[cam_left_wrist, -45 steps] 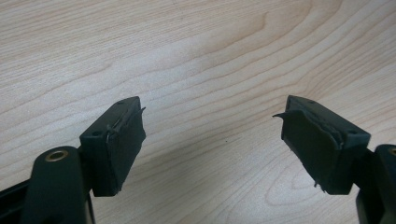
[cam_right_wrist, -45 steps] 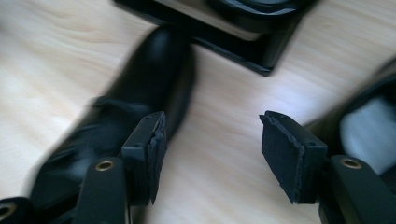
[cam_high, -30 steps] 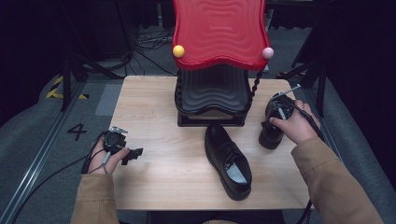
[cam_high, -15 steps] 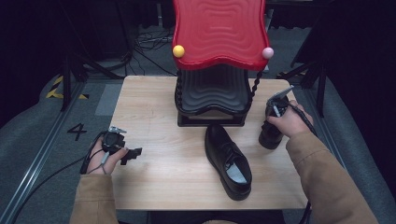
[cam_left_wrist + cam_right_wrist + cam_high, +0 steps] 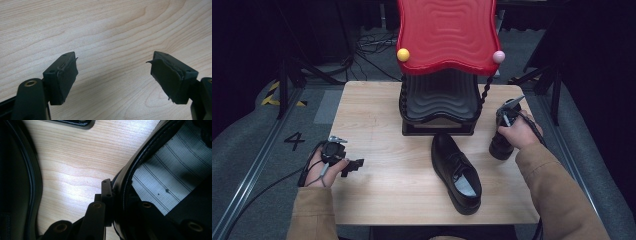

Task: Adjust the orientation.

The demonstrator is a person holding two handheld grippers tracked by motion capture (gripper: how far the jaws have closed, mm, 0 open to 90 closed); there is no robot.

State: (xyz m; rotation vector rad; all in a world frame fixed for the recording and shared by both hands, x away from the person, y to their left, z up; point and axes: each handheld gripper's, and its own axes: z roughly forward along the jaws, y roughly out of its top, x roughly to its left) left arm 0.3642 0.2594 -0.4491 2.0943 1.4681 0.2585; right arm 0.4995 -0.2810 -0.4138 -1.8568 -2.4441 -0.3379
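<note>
Two black leather shoes are on the wooden table (image 5: 372, 120). One shoe (image 5: 457, 172) lies in the middle, its toe toward the front edge. The other shoe (image 5: 500, 149) stands near the right edge, under the person's right hand. My right gripper (image 5: 504, 134) points down into it; its jaws have just been closing and now pinch the shoe's side wall. In the right gripper view, my right gripper (image 5: 117, 192) has one jaw outside the shoe's rim (image 5: 130, 173) and one inside, over the striped lining (image 5: 170, 175). My left gripper (image 5: 354, 164) rests open at the table's left, and the left gripper view shows my left gripper (image 5: 112, 63) with bare wood between its jaws.
A black shoe rack (image 5: 439, 102) with a red wavy top shelf (image 5: 447, 35) stands at the back middle of the table. A yellow ball (image 5: 403, 54) and a pink ball (image 5: 498, 56) sit at the shelf's front corners. The middle shoe (image 5: 15, 182) lies close to the left of the right gripper.
The right hand has come down onto the shoe at the right edge, and its jaws have closed on the shoe's side wall. The left hand and the middle shoe have stayed put.
</note>
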